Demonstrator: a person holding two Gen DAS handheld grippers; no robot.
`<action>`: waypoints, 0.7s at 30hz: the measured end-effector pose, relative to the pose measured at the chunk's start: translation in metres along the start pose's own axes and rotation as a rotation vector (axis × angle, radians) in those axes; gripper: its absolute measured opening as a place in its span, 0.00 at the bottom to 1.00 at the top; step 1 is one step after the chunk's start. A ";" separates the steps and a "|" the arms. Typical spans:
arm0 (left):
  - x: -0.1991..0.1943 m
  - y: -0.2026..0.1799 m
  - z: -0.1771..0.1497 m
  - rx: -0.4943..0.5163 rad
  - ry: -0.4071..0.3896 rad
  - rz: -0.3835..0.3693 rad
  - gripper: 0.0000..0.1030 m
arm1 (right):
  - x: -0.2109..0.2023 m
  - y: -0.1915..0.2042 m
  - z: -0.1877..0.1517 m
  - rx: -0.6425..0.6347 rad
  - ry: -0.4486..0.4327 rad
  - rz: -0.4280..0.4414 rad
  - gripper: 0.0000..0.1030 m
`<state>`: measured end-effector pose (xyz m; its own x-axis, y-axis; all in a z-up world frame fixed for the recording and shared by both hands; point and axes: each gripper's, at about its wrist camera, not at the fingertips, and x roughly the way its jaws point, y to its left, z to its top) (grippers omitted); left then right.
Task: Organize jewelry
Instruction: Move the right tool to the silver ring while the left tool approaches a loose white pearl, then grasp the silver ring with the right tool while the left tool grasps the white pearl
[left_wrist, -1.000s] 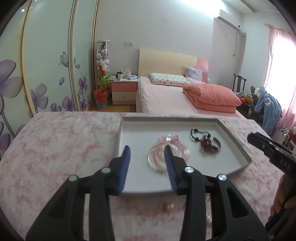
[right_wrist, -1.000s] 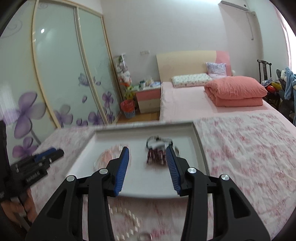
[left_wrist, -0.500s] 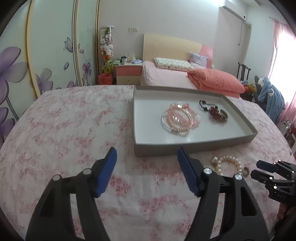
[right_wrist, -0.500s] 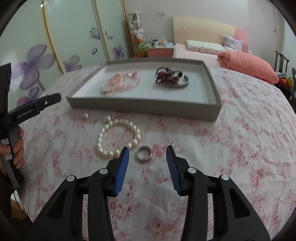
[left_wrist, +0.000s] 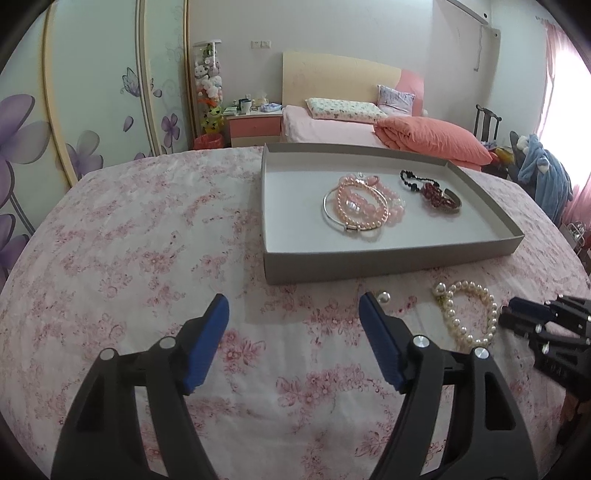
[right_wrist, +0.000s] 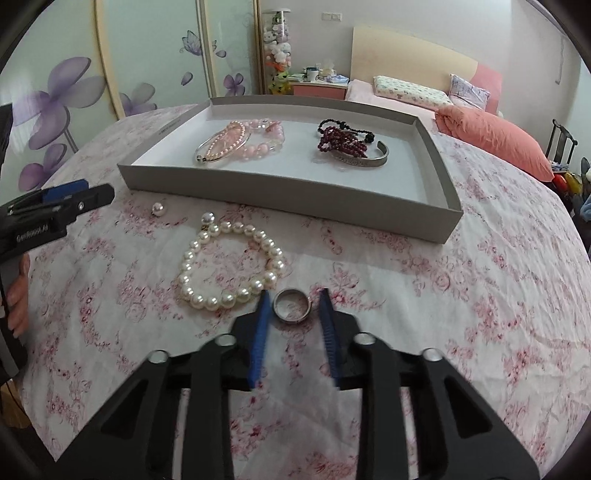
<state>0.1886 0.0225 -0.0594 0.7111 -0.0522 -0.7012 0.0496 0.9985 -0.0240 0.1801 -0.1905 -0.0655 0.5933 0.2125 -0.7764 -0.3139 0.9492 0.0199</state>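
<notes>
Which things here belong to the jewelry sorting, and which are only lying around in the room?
Belong to the job:
- tray
- pearl bracelet
- ring, between the fingers of the right tool, whose jaws have just been closing
- loose pearls
- pink bracelets
- dark beads and cuff

Just lying about:
- bed
- nightstand
- plush toys

Right gripper straddles the ring; cannot tell whether the pads touch it. In the left wrist view the ring is hidden behind that gripper's tips.

Person's hand cut off by the right wrist view's left edge, only fingers showing.

Engraving on the silver cuff too small to read.

Items on the nightstand too small to identify.

Pink bracelets overlap; number unclear.
</notes>
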 end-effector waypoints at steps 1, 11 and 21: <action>0.000 -0.001 0.000 0.006 0.004 -0.003 0.69 | 0.001 -0.001 0.002 0.002 0.000 -0.012 0.22; 0.006 -0.033 -0.001 0.092 0.043 -0.066 0.67 | 0.005 -0.031 0.006 0.126 -0.001 -0.077 0.22; 0.037 -0.063 0.005 0.131 0.114 -0.045 0.41 | 0.005 -0.030 0.007 0.126 -0.001 -0.076 0.22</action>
<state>0.2157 -0.0430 -0.0805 0.6223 -0.0866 -0.7780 0.1754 0.9840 0.0307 0.1977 -0.2165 -0.0661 0.6126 0.1392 -0.7780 -0.1724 0.9842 0.0404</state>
